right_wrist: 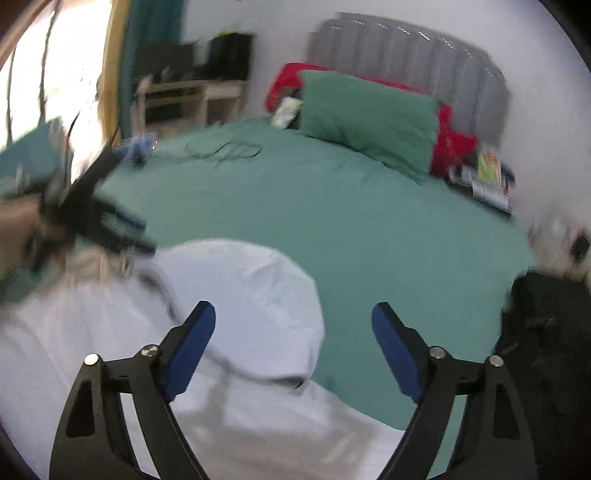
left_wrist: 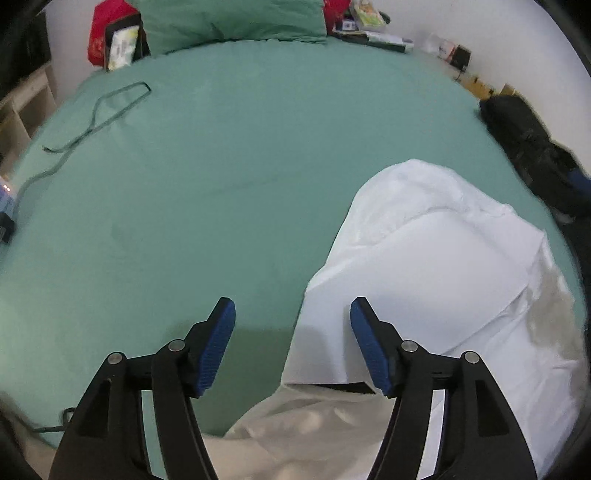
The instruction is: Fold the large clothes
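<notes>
- The left gripper (left_wrist: 292, 345) was spread wide with nothing between its blue pads (left_wrist: 218, 343); it hung over the near edge of the bed (left_wrist: 221, 184), tilted down.
- The garment's (left_wrist: 436, 266) left edge ran just under that gripper's right finger, so the white cloth lay below and to the right of it, and bare green sheet lay under its left finger.
- The right gripper (right_wrist: 293, 349) was also spread, empty, and hung above the garment (right_wrist: 240, 295); its left finger was over white cloth, its right finger over green sheet.
- Both grippers looked clear of the cloth, which I judged fitted a fold just laid down and let go.
- The garment lay on the near right part of the bed, doubled over itself with a rounded far end and a smooth top layer; a cream cloth (left_wrist: 314, 424) showed beneath its near end.
- In the right wrist view the left gripper appeared as a dark blur at the garment's left side.
- Farther off, a dark cord (left_wrist: 110, 110) lay loose on the sheet, well apart from the garment.
- At the head of the bed stood a green pillow (left_wrist: 236, 22), placed out of the folding space.
</notes>
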{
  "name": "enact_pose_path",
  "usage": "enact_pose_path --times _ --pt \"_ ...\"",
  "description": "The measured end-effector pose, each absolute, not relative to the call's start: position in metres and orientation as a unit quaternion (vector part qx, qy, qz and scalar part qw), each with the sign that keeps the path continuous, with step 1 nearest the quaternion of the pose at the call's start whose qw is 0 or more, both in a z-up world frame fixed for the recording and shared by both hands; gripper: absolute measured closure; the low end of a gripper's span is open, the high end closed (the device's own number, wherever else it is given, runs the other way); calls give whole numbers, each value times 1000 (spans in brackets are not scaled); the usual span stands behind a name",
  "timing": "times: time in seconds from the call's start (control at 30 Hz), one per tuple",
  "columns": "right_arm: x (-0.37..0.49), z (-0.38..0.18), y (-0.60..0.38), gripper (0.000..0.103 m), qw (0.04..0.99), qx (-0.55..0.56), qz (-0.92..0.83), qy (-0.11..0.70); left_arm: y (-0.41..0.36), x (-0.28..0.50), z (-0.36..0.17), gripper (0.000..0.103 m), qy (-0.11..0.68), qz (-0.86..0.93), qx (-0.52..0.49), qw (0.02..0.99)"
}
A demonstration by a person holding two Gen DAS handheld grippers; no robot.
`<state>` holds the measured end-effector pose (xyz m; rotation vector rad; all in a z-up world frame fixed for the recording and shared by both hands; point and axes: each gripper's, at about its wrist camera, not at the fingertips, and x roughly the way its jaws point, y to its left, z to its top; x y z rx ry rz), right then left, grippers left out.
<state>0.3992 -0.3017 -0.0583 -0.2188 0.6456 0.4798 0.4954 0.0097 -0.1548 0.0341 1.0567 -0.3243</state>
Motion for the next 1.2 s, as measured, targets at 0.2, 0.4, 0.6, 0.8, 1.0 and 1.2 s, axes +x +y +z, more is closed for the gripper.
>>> enact_pose_path --times 0.2,0.4,0.6,0.8,1.0,1.2 --pt "470 -127 -313 15 830 34 270 487 30 502 -169 32 521 -211 -38 826" --pt "483 -160 -293 36 756 75 368 536 35 503 -170 21 522 -252 -50 814" --pt "463 -150 -249 88 772 -78 370 510 22 501 -171 28 546 -315 -55 774" --pt "421 -110 -200 91 869 -277 251 324 -29 465 -154 76 446 -246 154 847" --pt "355 -173 -158 90 831 -505 167 165 -51 446 -147 84 352 -150 203 901" --pt "307 -199 -184 85 834 -513 146 145 -58 386 -149 84 330 -173 226 900"
